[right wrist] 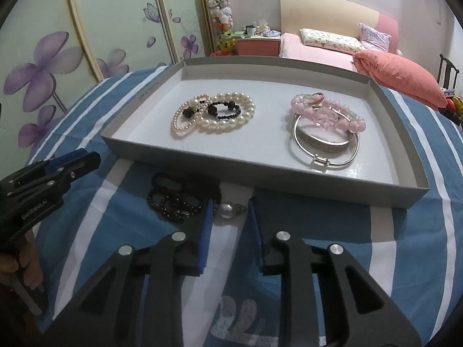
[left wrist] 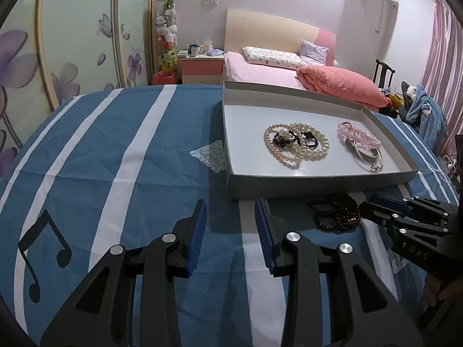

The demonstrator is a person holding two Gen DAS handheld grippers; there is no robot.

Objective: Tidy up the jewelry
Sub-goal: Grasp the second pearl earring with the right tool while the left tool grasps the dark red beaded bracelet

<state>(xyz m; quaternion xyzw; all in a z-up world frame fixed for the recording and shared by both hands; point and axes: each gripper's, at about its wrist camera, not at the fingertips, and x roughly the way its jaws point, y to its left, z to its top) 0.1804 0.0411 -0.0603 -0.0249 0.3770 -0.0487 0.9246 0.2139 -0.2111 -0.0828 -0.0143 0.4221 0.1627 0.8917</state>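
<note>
striped blue cloth (left wrist: 86,144) | bed (left wrist: 260,69) | nightstand (left wrist: 201,70) | floral wardrobe (right wrist: 58,43)

Pearl strands (right wrist: 212,115) and pink bracelet (right wrist: 327,114) lie in tray (right wrist: 260,173).

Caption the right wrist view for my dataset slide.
Open right gripper poised over a pearl ring beside dark beads, before the grey tray.

"GenRobot.AI" on left gripper (right wrist: 43,179) body, black music note (left wrist: 43,254) on tablecloth (left wrist: 115,144)
</note>
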